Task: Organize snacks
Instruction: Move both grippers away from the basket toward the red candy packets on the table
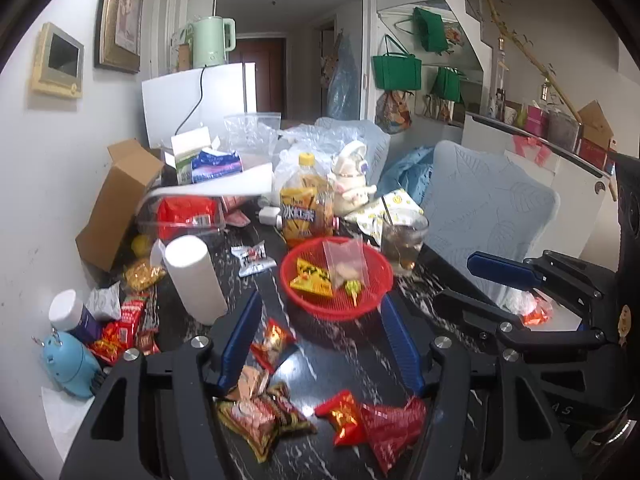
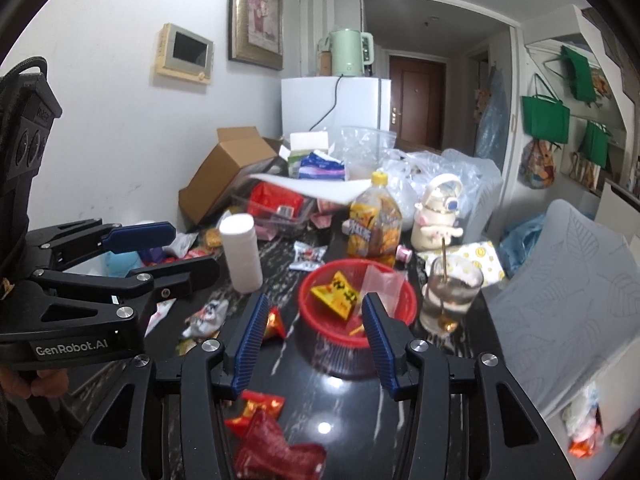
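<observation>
A red mesh basket (image 1: 372, 280) (image 2: 404, 292) sits mid-table and holds a yellow snack packet (image 1: 312, 276) (image 2: 336, 294), a clear zip bag (image 1: 346, 260) and a lollipop. My left gripper (image 1: 320, 340) is open and empty, just short of the basket, above loose red snack packets (image 1: 274, 342) and brown ones (image 1: 260, 416). My right gripper (image 2: 314, 340) is open and empty, at the basket's near rim; it also shows in the left wrist view (image 1: 476, 280). More red packets (image 2: 276, 440) lie under it.
A white cylinder container (image 1: 194, 280) (image 2: 240, 252), an iced-tea bottle (image 1: 306, 204) (image 2: 374, 220), a glass with a spoon (image 1: 402, 240) (image 2: 448, 296), a cardboard box (image 1: 116, 204), a clear tub, a blue device (image 1: 70, 360) and plastic bags crowd the dark marble table (image 1: 340, 360).
</observation>
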Available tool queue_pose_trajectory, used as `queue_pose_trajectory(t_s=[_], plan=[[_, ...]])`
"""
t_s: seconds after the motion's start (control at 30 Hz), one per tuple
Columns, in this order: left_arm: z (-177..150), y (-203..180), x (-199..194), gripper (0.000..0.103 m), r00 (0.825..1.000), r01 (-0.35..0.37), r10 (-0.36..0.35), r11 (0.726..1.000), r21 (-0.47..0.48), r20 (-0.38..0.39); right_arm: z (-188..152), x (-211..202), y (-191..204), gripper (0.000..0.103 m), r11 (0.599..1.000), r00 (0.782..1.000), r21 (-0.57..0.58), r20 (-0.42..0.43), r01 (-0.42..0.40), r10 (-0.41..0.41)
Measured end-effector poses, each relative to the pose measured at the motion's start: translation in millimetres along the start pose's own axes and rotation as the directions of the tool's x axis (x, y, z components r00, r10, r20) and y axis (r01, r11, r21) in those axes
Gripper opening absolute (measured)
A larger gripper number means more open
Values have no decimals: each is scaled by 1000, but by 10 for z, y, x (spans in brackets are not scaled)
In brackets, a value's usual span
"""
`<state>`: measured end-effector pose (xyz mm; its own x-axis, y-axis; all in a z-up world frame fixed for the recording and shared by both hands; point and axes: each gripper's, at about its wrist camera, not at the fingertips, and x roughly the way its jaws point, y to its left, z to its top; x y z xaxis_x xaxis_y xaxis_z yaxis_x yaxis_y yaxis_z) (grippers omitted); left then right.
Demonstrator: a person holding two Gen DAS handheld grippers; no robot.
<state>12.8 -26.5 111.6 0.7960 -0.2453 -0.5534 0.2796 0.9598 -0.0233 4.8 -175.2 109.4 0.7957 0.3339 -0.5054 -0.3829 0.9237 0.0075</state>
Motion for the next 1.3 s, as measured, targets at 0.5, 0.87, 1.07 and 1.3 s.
queue_pose_trajectory(t_s=[0.5,0.87,1.07,1.3], plan=[[-426,72,-9,61,996,34,-35,999,-10,-87,-369,-42,308,49,999,997,-7,-65,-33,32],[-819,150,265,61,978,25,-32,999,-38,-206,-769,237,288,49,997,983,63,-174,-40,50],[-1040,194,407,61,967,4,-18,998,-57,-253,-962,369,316,49,990,966,95,-228,-107,126],[-1207,343,459,61,958,-17,-15,994,-111,-286,-1073,548,431,49,974,939,110,-264,-198,220]])
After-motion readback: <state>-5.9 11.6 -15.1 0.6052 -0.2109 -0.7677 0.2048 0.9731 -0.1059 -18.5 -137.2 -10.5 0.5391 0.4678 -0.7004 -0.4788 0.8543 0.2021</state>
